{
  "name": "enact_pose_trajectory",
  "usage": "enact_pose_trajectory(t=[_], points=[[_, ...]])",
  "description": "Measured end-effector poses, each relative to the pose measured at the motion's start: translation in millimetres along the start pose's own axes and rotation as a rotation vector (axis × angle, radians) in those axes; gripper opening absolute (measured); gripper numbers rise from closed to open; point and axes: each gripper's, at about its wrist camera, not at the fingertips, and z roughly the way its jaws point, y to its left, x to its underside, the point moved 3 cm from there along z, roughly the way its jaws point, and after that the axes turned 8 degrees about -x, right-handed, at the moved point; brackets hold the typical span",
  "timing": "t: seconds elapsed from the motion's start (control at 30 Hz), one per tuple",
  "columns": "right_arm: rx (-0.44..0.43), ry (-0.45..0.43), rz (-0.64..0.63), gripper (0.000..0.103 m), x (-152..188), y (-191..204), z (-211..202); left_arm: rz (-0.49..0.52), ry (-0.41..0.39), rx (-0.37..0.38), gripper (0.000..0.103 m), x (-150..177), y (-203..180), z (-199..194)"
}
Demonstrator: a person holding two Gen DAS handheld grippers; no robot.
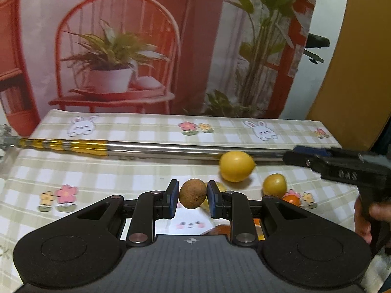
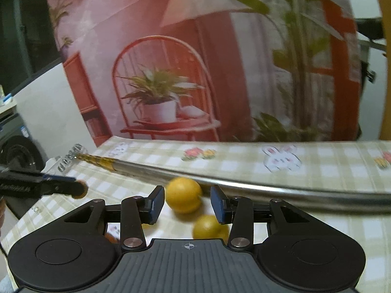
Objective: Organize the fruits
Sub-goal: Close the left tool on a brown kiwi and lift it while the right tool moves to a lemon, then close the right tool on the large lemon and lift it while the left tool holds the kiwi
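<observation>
Left gripper: jaws clamped on a brown, rough-skinned oval fruit, lifted above the checked-cloth bench. Right gripper: jaws apart, touching nothing. Just beyond them, a round yellow fruit; nearer, between them, a smaller yellow fruit. Farther beyond both, a long steel pole.

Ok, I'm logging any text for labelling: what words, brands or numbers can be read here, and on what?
No text reads clearly.
Pole: faint engraved mark, too blurred to read.
Left gripper, side: white lettering, too blurred to read.
Right gripper, side: small marks, unreadable.
Tablecloth: rabbits and flowers only, no words.
</observation>
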Motion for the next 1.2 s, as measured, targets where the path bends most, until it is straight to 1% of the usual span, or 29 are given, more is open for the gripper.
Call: enact_pose_trajectory(t=[0.17,0.27,0.6,0.67,0.73,0.93,1.07,1.2], points=[[-0.006,0.026,-0.045,0.040,-13,9,32,-0.048,-0.008,-0.038,0.027,6,21,-2],[0.011,0.051,-0.043,0.043,-15,7,52,-0.065,-0.019,-0.050,0.027,10,29,-4],[0.034,0.158,0.065,0.046,-7,-10,101,-0.077,-0.045,-0.023,0.027,22,35,-4],[0.038,0.174,0.080,0.047,-5,-12,107,-0.082,-0.046,-0.017,0.027,23,35,-4],[0.043,0.190,0.085,0.050,-3,-12,113,-0.086,-0.047,-0.012,0.026,23,36,-2],[0.039,0.224,0.108,0.053,0,-13,125,-0.092,-0.037,-0.004,0.027,26,38,1],[0.044,0.255,0.124,0.053,3,-13,133,-0.099,-0.034,-0.002,0.027,27,39,2],[0.040,0.247,0.138,0.052,5,-15,131,-0.096,-0.033,0.001,0.027,28,38,1]])
